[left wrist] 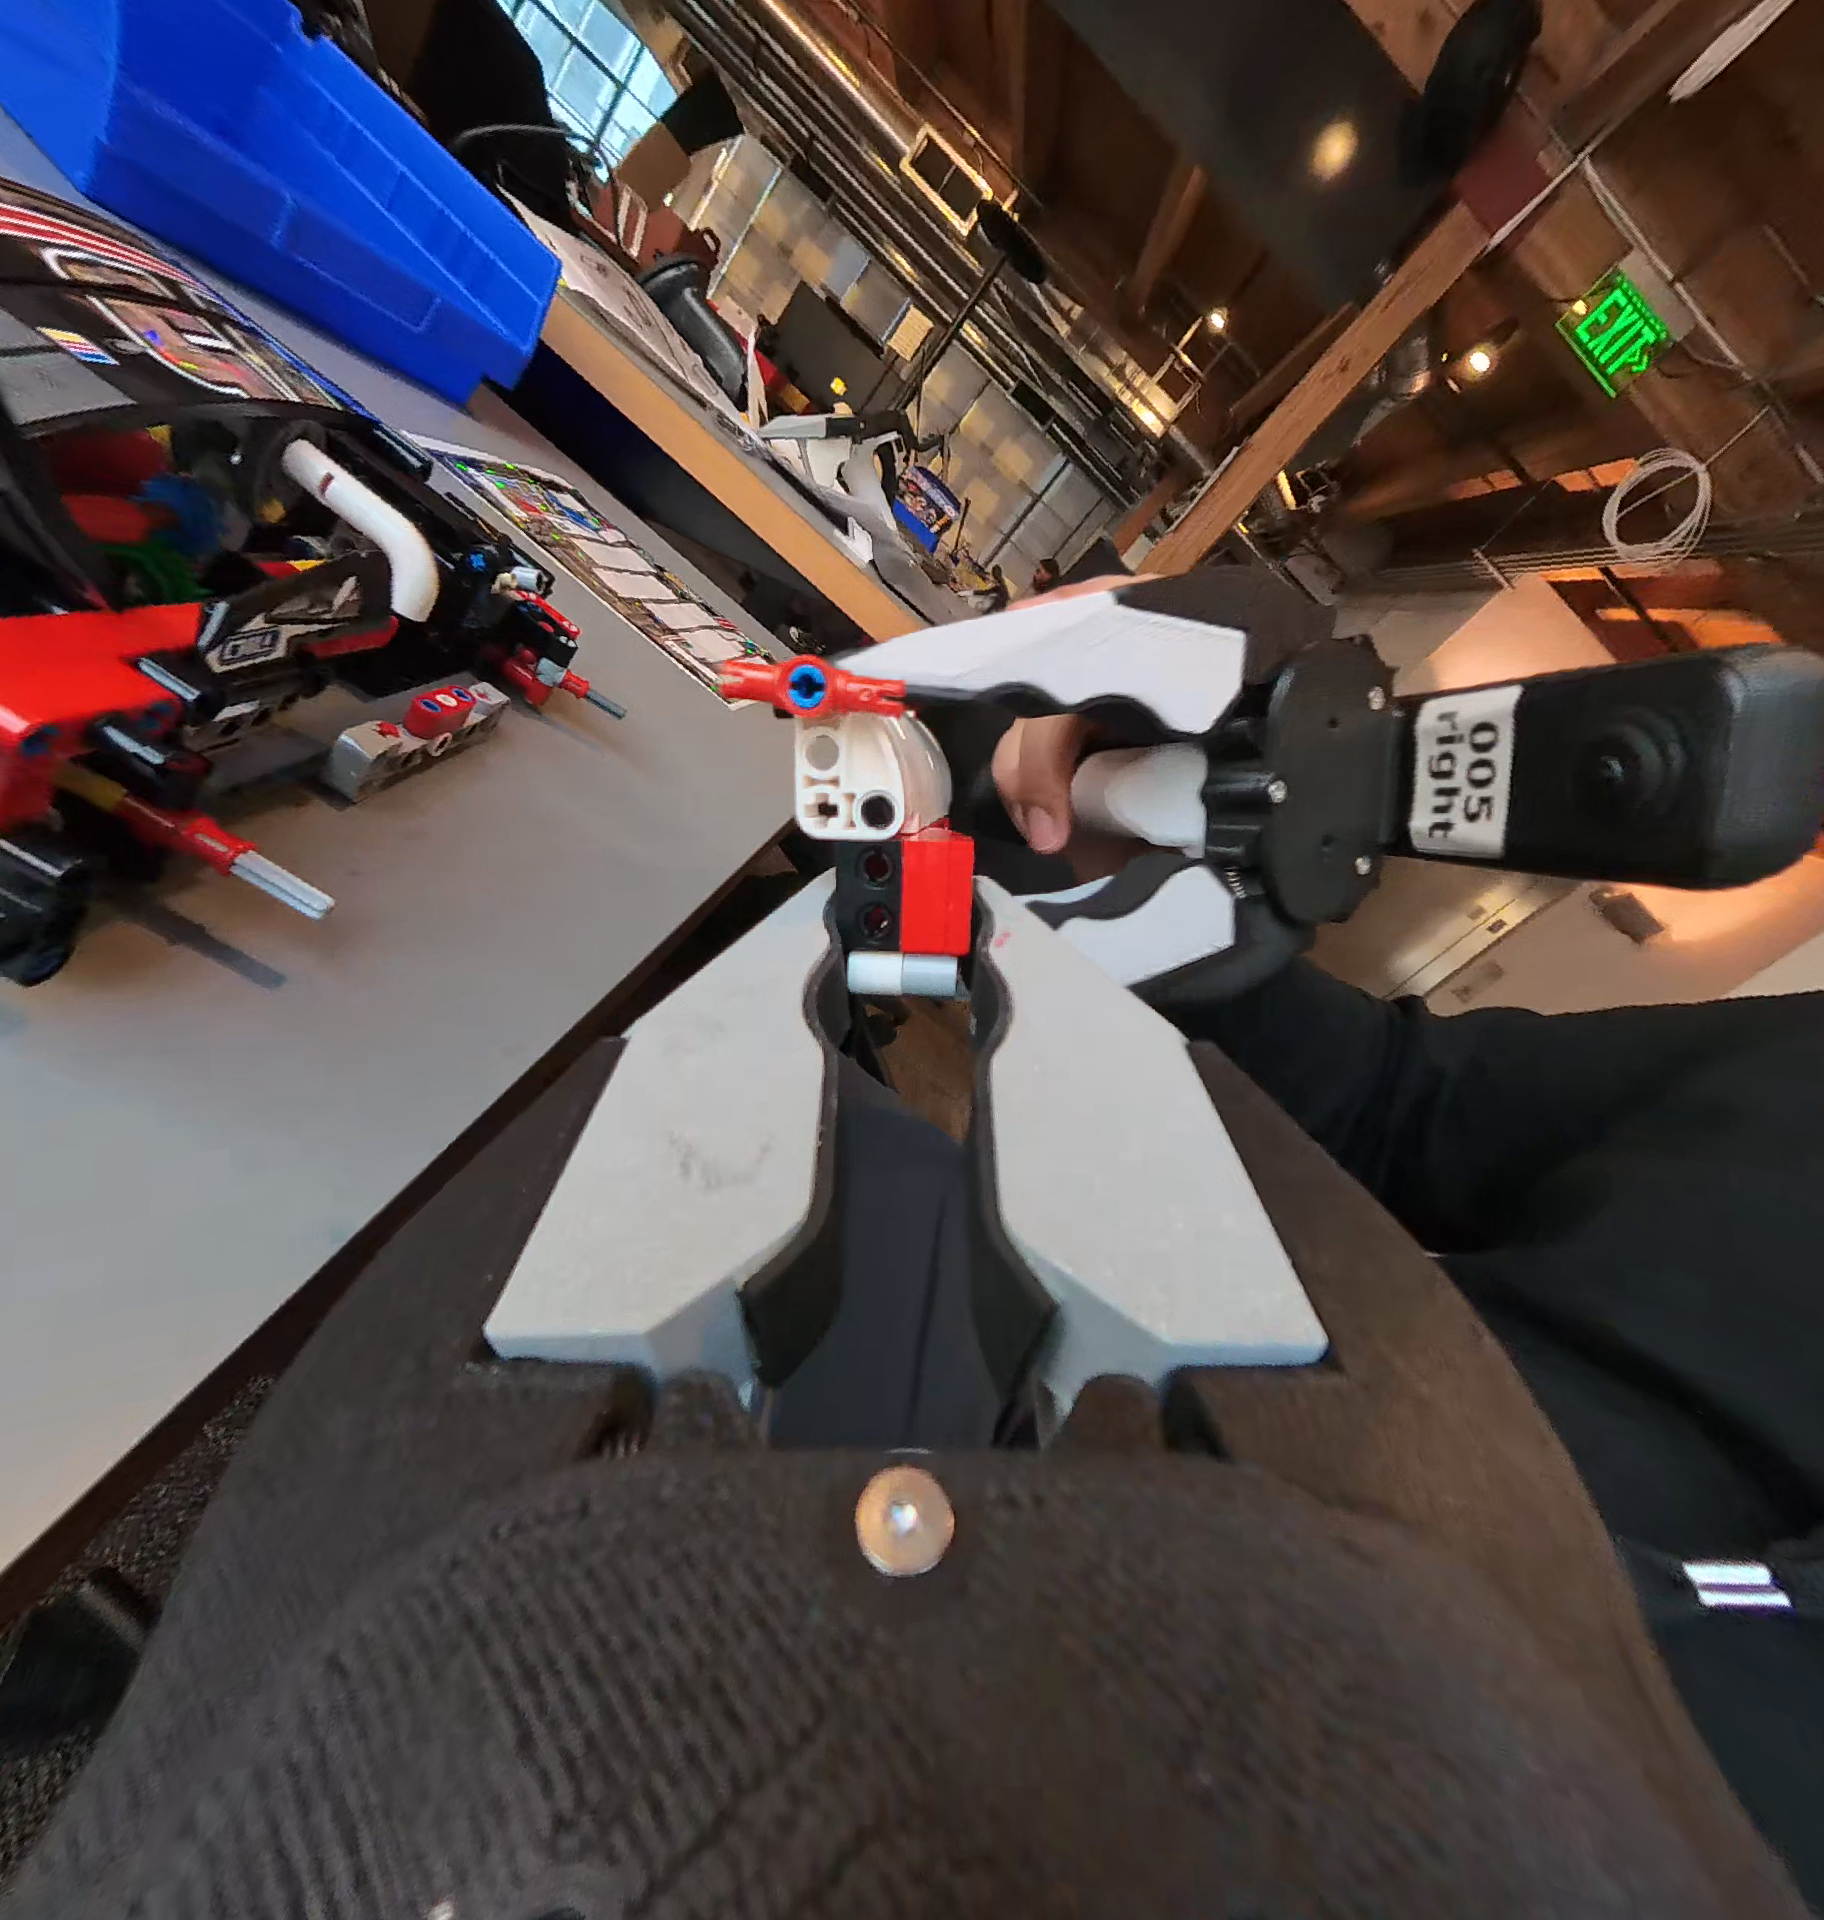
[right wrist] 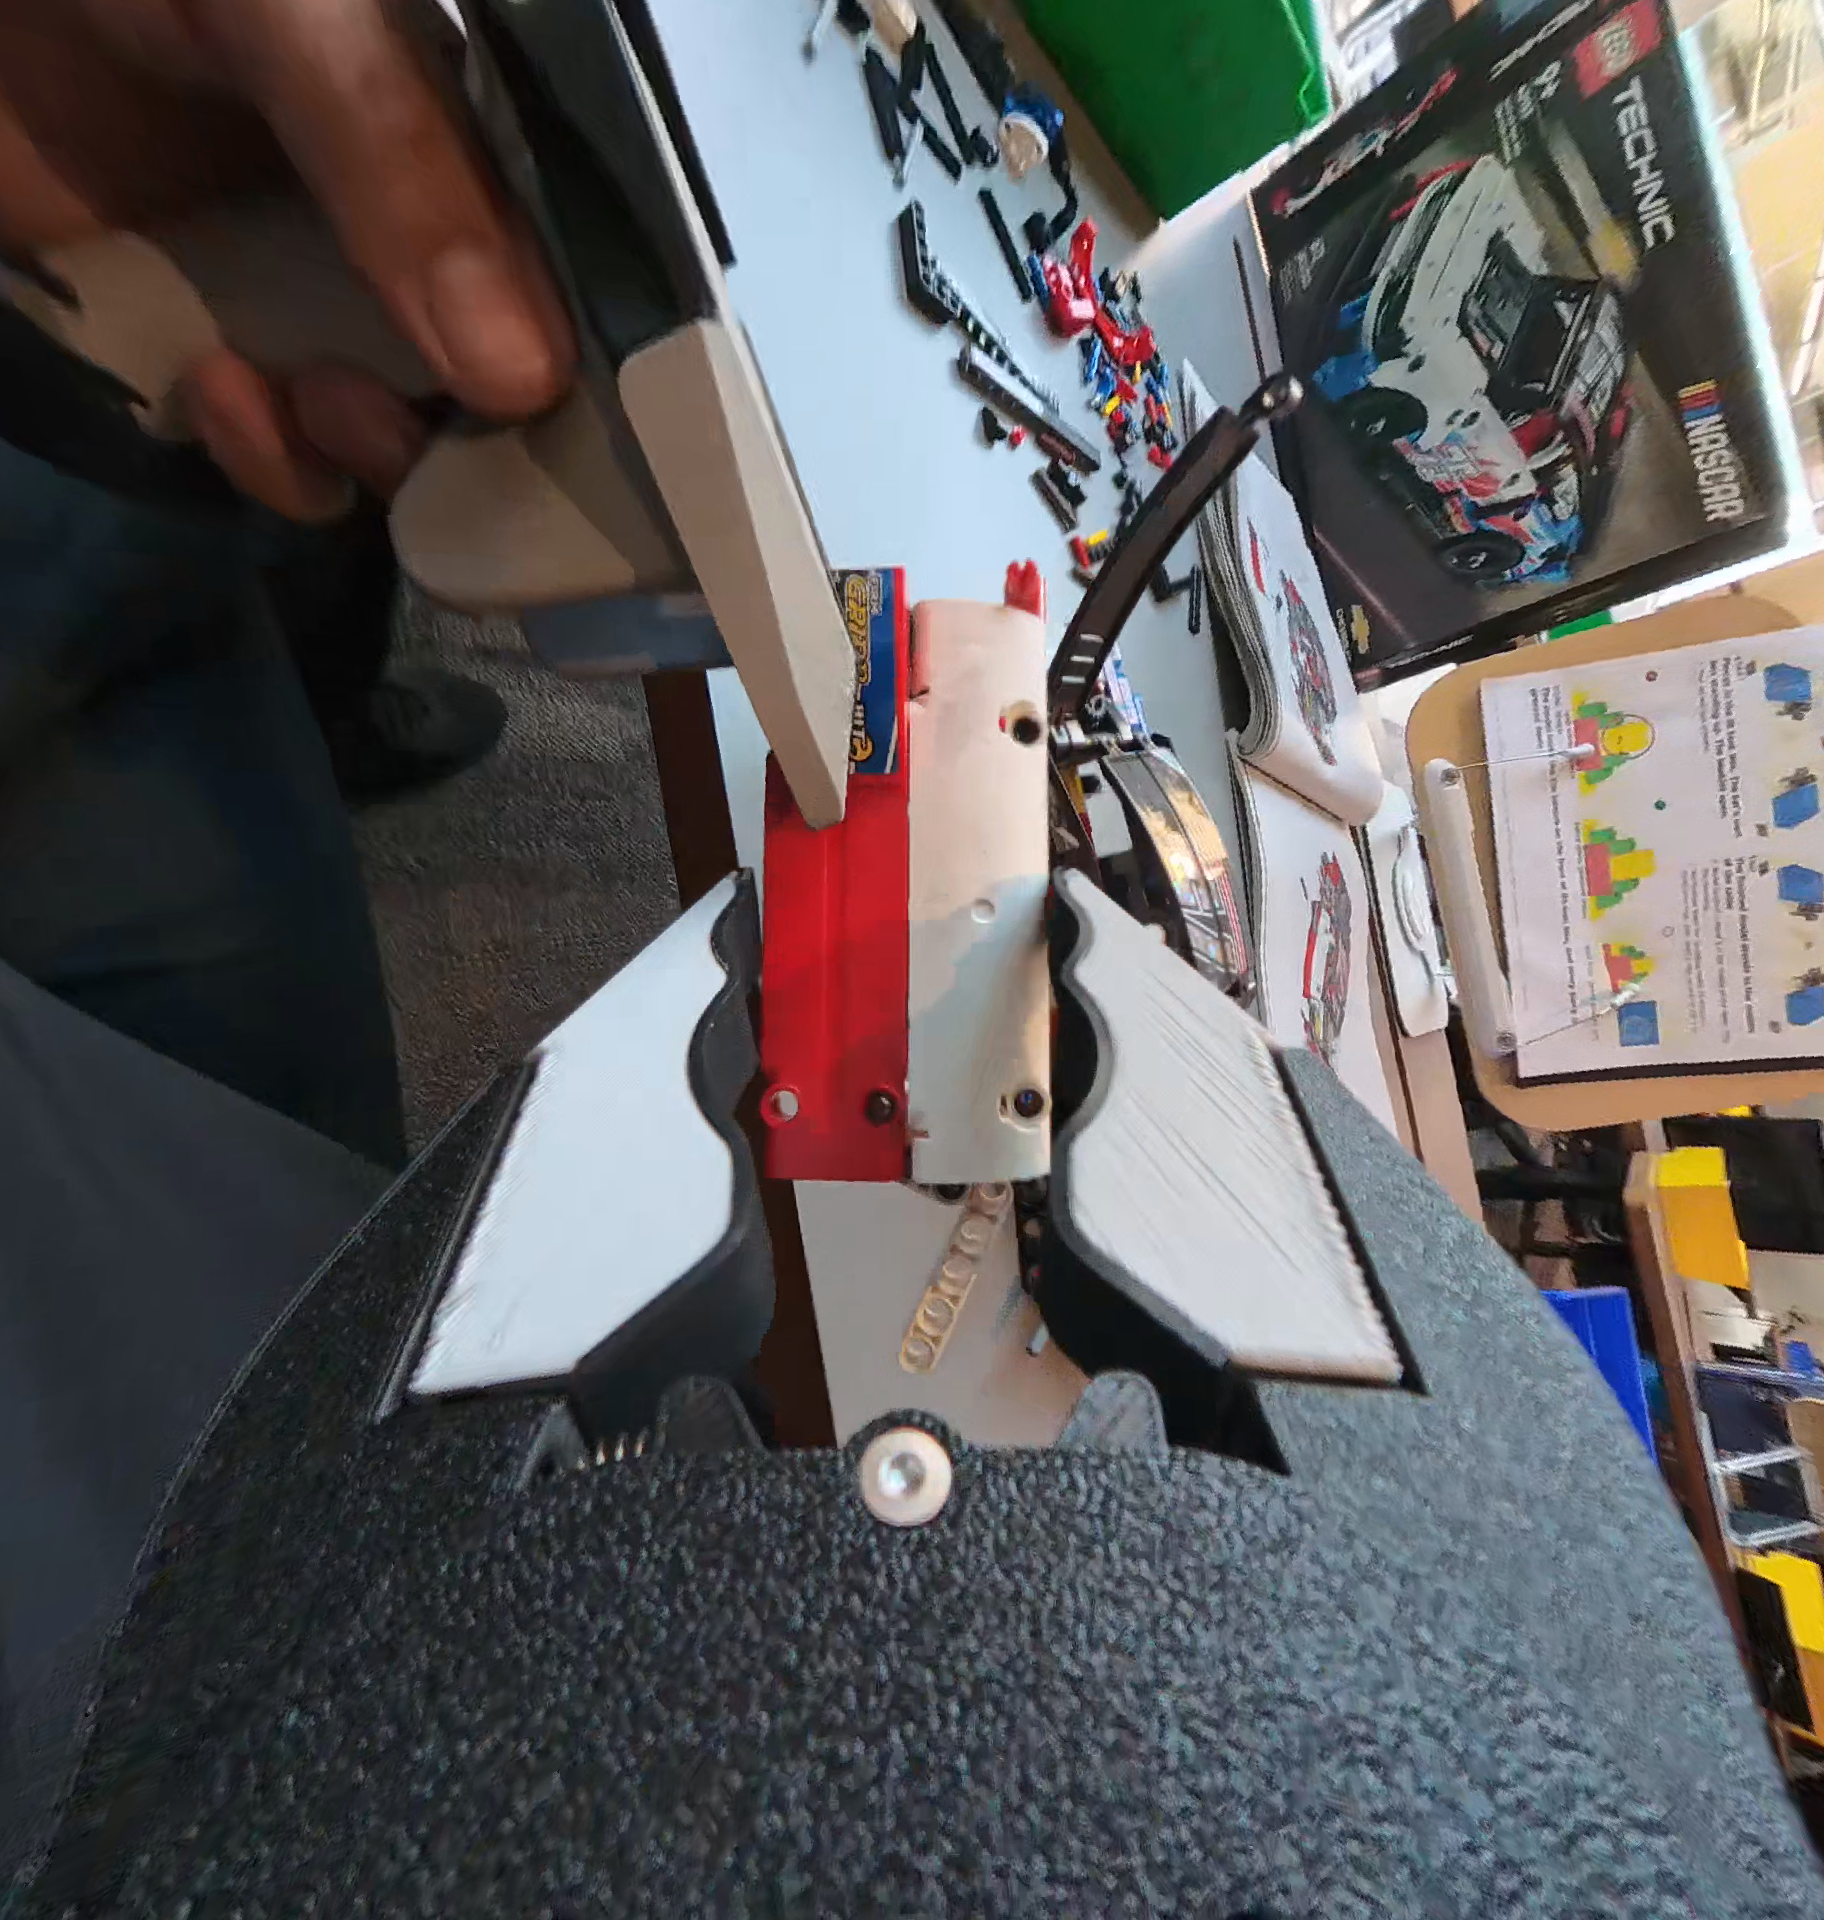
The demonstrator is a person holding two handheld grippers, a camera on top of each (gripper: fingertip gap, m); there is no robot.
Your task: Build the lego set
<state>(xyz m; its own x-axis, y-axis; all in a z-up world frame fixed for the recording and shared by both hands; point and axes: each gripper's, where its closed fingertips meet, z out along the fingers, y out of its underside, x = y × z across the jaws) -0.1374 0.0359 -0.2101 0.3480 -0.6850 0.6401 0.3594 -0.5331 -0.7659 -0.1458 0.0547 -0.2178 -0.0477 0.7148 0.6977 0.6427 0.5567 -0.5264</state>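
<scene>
- Lego piece (left wrist: 903,831), red and white, in the left wrist view: hangs in mid-air just past the edge of the table (left wrist: 368,1039), over a dark lap rather than the tabletop.
- Left gripper (left wrist: 903,940): narrow, pinching only the piece's lower end. Short hold on a tall stack, so likely to pivot or snap apart under a sideways push.
- Right gripper (left wrist: 949,800): reaches in from the right and brackets the upper part, top finger against a red pin (left wrist: 809,686). Could knock that pin loose if squeezed or twisted.
- If dropped, lands on the lap or floor, not the table.
- Half-built car (left wrist: 160,644): sits well apart on the table, so a long carry back with a shaky hold.
- Right wrist view: same piece seen side-on, gripped across its width, one finger (right wrist: 617,1091) on the red half, the other on the white.
- Left gripper's finger (right wrist: 773,623): presses the red half near its sticker. Could scuff or peel it.
- Opposed pulls from both tools may split red from white along the seam.
- Loose parts (right wrist: 1095,343), booklet (right wrist: 1292,675) and box (right wrist: 1510,312): lie beyond on the table. Could be scattered by a careless swing.
</scene>
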